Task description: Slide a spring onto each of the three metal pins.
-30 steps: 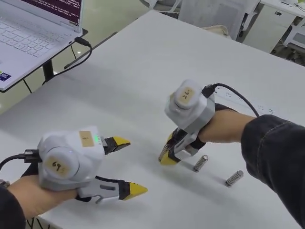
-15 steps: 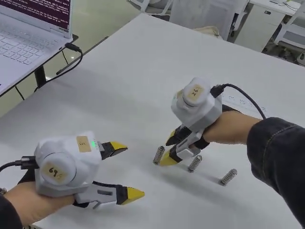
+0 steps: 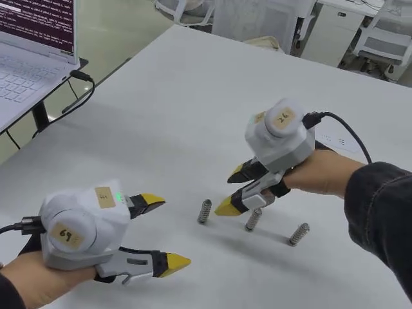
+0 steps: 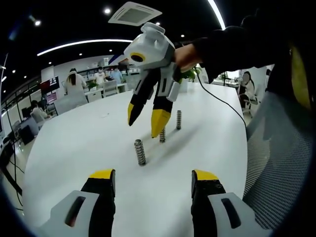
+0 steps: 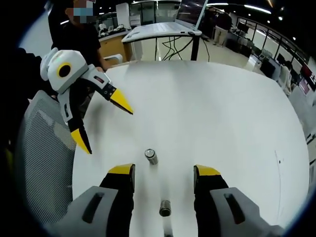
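Three springs stand upright in a row on the white table (image 3: 193,96). Take the middle spring (image 3: 253,219) as the mark. In the head view the left spring (image 3: 205,211) stands near it on one side and the right spring (image 3: 298,234) near it on the other, none touching. Whether pins run inside them cannot be told. The right gripper (image 3: 228,191) hangs just above the middle spring, jaws spread and holding nothing, its lower yellow tip between the middle spring and the left spring. In the right gripper view the middle spring lies between that gripper's jaws, with the left spring just past the tips. The left gripper (image 3: 168,232) is well to the left of the middle spring, beyond the left spring, with jaws spread wide and empty and tips pointing toward it. A laptop (image 3: 26,58) sits far from the middle spring, off the table's left edge
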`<state>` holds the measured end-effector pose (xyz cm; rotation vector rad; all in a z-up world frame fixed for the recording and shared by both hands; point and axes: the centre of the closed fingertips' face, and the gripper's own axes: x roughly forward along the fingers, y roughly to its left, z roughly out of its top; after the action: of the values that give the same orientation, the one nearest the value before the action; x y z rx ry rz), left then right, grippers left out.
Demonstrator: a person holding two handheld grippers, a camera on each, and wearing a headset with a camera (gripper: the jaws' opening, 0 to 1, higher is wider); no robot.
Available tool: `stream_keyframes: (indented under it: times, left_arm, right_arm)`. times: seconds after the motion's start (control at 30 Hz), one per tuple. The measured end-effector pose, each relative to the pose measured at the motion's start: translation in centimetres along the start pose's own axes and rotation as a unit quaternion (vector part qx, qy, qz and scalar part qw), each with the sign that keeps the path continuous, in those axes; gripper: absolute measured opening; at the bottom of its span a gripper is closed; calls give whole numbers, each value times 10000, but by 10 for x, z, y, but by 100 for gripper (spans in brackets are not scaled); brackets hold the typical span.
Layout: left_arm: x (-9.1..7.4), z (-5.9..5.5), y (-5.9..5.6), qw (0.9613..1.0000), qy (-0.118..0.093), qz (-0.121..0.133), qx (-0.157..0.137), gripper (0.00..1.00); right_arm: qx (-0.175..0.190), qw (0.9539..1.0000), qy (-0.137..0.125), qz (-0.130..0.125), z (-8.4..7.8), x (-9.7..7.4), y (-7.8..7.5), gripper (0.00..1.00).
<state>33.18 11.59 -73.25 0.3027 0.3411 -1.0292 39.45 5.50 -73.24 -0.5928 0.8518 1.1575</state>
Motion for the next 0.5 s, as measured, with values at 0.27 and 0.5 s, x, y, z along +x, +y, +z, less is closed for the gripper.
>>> stream_keyframes:
  times: [0.27,0.5]
  left_arm:
    - [2,5,3,10000,7,-4,35,58]
    - [4,7,2,10000,-2,-28,38,58]
  right_arm:
    - [194,9987,-394,-244,2,-19,-4,54]
    - [326,9964,-625,-477,-1,-33,-5,61]
